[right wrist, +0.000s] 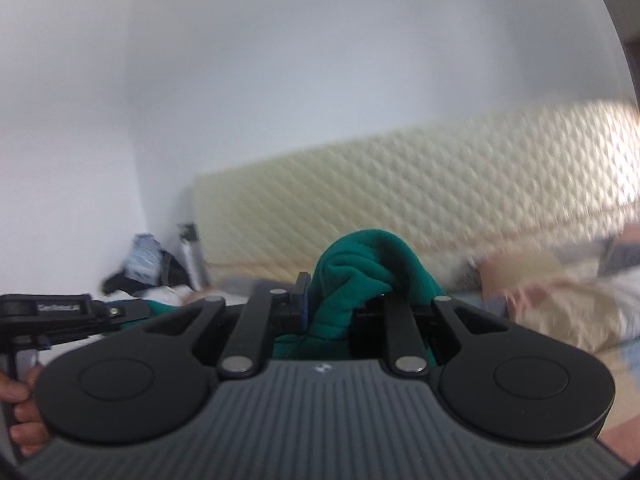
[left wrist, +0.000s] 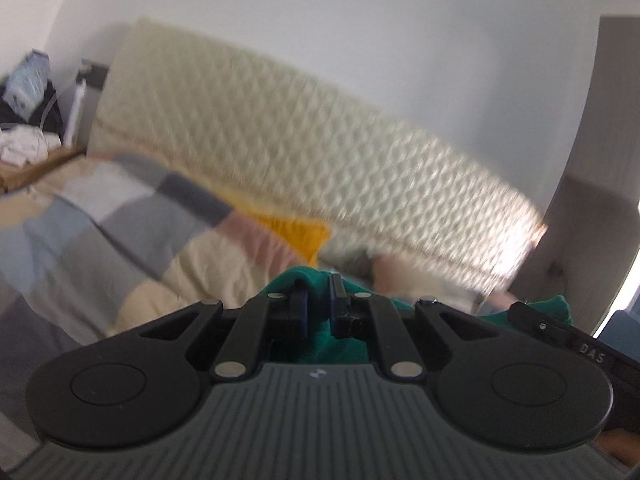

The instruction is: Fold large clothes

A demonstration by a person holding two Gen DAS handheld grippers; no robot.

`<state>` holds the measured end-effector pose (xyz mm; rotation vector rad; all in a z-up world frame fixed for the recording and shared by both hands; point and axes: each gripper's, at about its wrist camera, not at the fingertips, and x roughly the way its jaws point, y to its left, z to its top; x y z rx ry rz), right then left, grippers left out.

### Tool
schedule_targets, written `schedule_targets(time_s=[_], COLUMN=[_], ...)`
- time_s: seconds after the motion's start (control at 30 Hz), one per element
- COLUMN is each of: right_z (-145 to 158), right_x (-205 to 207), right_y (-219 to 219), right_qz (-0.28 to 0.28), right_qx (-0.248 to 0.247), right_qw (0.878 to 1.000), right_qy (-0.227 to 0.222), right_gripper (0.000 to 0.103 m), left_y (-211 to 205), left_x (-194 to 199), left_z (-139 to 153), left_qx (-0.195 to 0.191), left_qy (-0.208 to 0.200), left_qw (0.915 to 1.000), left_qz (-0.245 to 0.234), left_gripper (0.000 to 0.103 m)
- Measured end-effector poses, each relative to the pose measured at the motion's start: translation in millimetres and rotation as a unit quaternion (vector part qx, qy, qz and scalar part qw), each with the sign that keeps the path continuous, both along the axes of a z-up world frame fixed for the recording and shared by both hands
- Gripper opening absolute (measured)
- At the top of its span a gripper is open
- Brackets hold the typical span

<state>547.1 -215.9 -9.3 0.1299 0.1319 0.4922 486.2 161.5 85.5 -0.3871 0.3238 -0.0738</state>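
Note:
A dark green garment (left wrist: 316, 338) runs between the narrow jaws of my left gripper (left wrist: 319, 300), which is shut on a thin layer of it. More of that green cloth (left wrist: 554, 306) shows at the right behind the other gripper's tip. In the right wrist view a thick bunch of the green garment (right wrist: 360, 272) bulges up over my right gripper (right wrist: 344, 300), shut on it; the right finger is hidden by cloth. The left gripper (right wrist: 116, 312) appears at the left edge, held level in a person's hand (right wrist: 20, 412). Both views are blurred.
A bed with a patchwork quilt (left wrist: 120, 224) of grey, cream, pink and yellow patches lies ahead. A cream quilted headboard (left wrist: 300, 136) stands against the white wall. A cluttered bedside table (left wrist: 24, 120) with bags sits at the far left.

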Motion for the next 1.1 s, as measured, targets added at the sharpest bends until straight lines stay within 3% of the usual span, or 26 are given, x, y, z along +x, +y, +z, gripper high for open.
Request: schedule_targets(time_s=[0.07, 0.2, 0.33, 0.43, 0.5, 0.63, 0.77, 0.8, 0.83, 1.0, 1.1], right_z=[-46, -120, -159, -173, -182, -183, -172, -168, -164, -143, -124], right_x=[33, 44, 63, 81, 90, 88, 81, 77, 71, 28, -9], right_y=[8, 6, 11, 16, 17, 20, 19, 18, 16, 11, 2], right_qz=[-0.018, -0.047, -0.055, -0.059, -0.063, -0.065, -0.057, -0.052, -0.048, -0.051, -0.046], right_qx=[0.003, -0.01, -0.036, -0.045, -0.047, -0.056, -0.06, -0.056, -0.052, -0.062, -0.054], right_qw=[1.0, 0.998, 0.995, 0.992, 0.991, 0.99, 0.989, 0.989, 0.99, 0.991, 0.992], right_qy=[0.022, 0.05, 0.077, 0.1, 0.111, 0.116, 0.124, 0.124, 0.123, 0.108, 0.101], right_gripper=[0.02, 0.02, 0.022, 0.022, 0.022, 0.03, 0.046, 0.055, 0.057, 0.057, 0.057], left_y=[-2, -1, 1, -2, -5, -8, -20, -22, -24, -36, -37], left_x=[48, 129, 164, 160, 150, 137, 122, 116, 111, 67, 34], left_z=[-63, -165, -222, -229, -218, -197, -181, -178, -176, -144, -116], left_qx=[0.01, 0.021, 0.016, 0.021, 0.03, 0.015, 0.048, 0.05, 0.052, 0.071, 0.059], left_qy=[0.016, 0.066, 0.103, 0.12, 0.123, 0.129, 0.119, 0.117, 0.115, 0.099, 0.094], left_qw=[0.9997, 0.9972, 0.994, 0.9918, 0.9911, 0.9899, 0.9902, 0.9903, 0.9904, 0.9906, 0.9916], left_qz=[-0.012, -0.028, -0.033, -0.038, -0.041, -0.056, -0.055, -0.056, -0.055, -0.063, -0.067], left_gripper=[0.012, 0.012, 0.012, 0.012, 0.013, 0.046, 0.056, 0.057, 0.057, 0.057, 0.057])
